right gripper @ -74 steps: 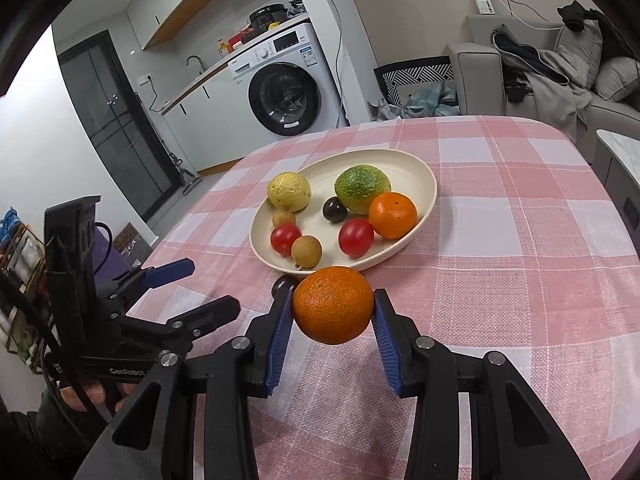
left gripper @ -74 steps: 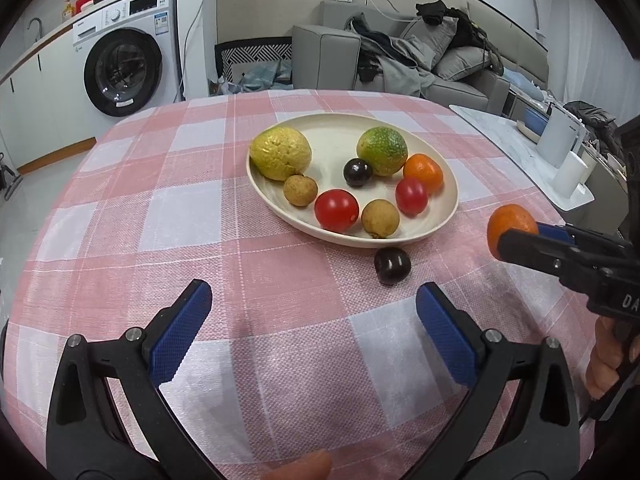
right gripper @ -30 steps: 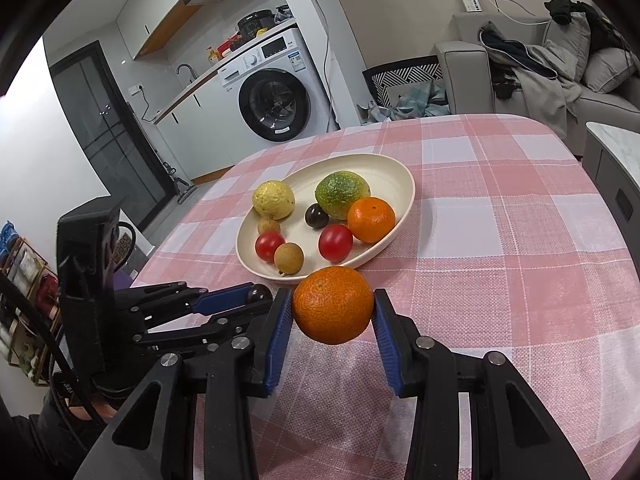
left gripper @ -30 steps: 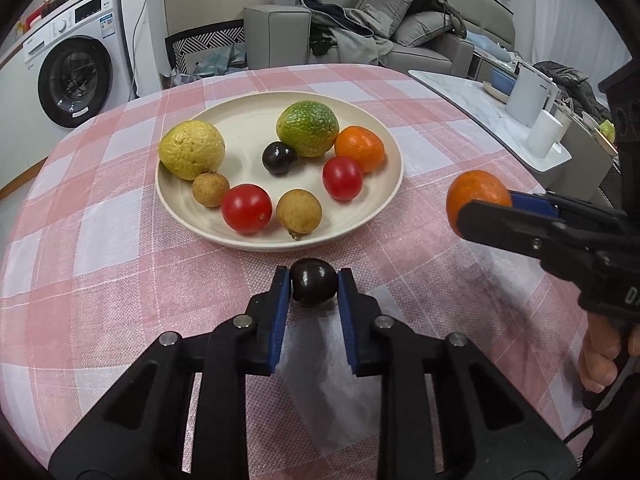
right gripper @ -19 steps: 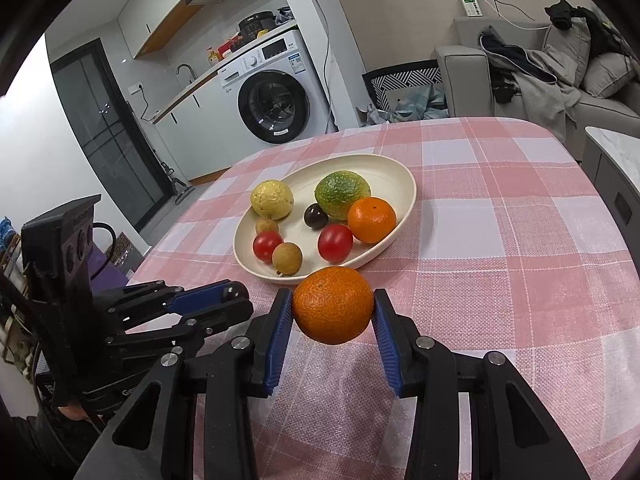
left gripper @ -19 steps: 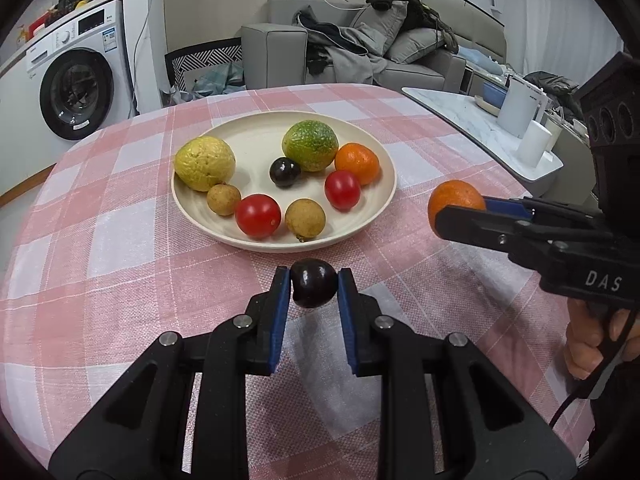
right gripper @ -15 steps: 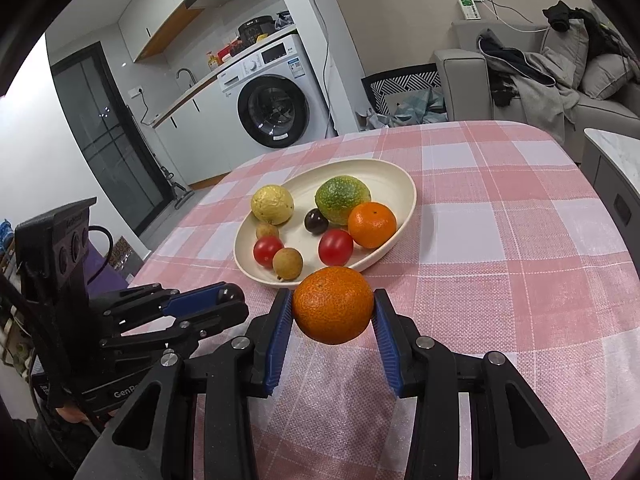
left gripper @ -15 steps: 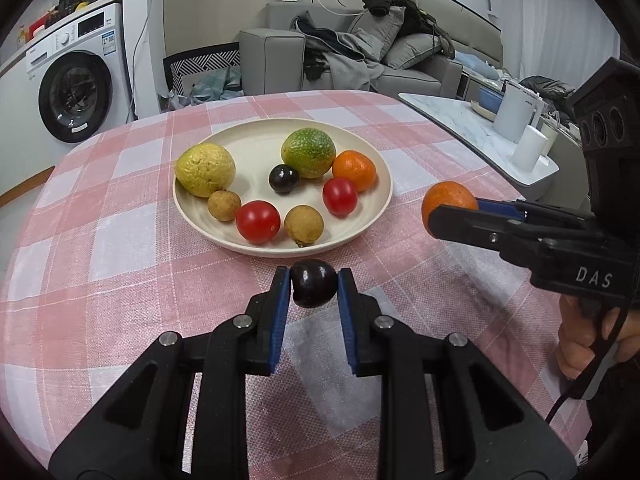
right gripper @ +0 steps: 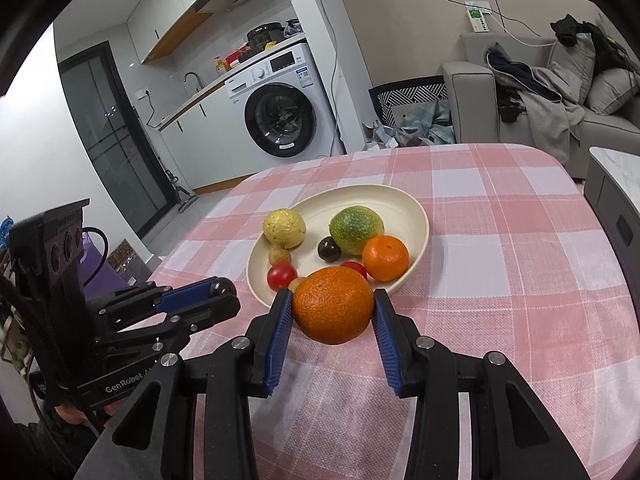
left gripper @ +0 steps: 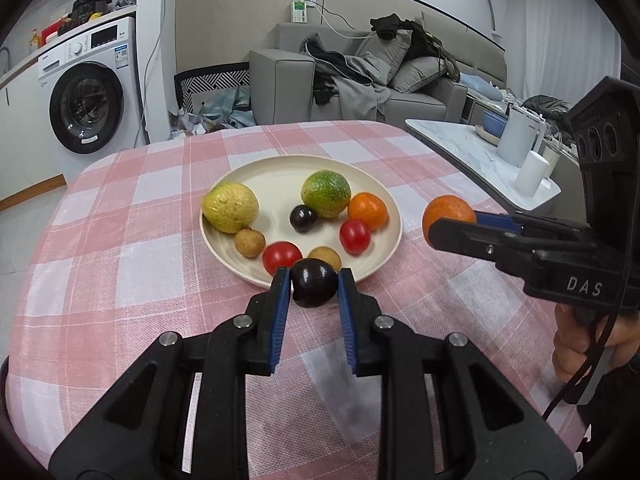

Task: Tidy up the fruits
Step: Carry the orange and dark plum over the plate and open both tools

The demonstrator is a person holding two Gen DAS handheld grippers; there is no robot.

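My left gripper (left gripper: 313,287) is shut on a dark plum (left gripper: 313,288) and holds it above the cloth, just before the near rim of the cream plate (left gripper: 386,200). On the plate lie a yellow fruit (left gripper: 229,213), a green citrus (left gripper: 326,193), a small orange (left gripper: 367,211), a second dark plum (left gripper: 303,218), two red tomatoes (left gripper: 354,236) and two brown longans (left gripper: 249,242). My right gripper (right gripper: 331,310) is shut on a large orange (right gripper: 333,305), held in the air to the right of the plate (right gripper: 416,208). The left gripper (right gripper: 218,294) also shows in the right wrist view.
The round table (left gripper: 120,280) wears a pink and white checked cloth. A white side table (left gripper: 460,148) with a kettle and cups stands to the right. A washing machine (left gripper: 86,108) and a grey sofa (left gripper: 360,80) lie behind. A hand (left gripper: 580,344) grips the right tool.
My left gripper has risen off the cloth with the dark plum and now sits in front of the plate's near rim. The right gripper keeps the large orange nearly still.
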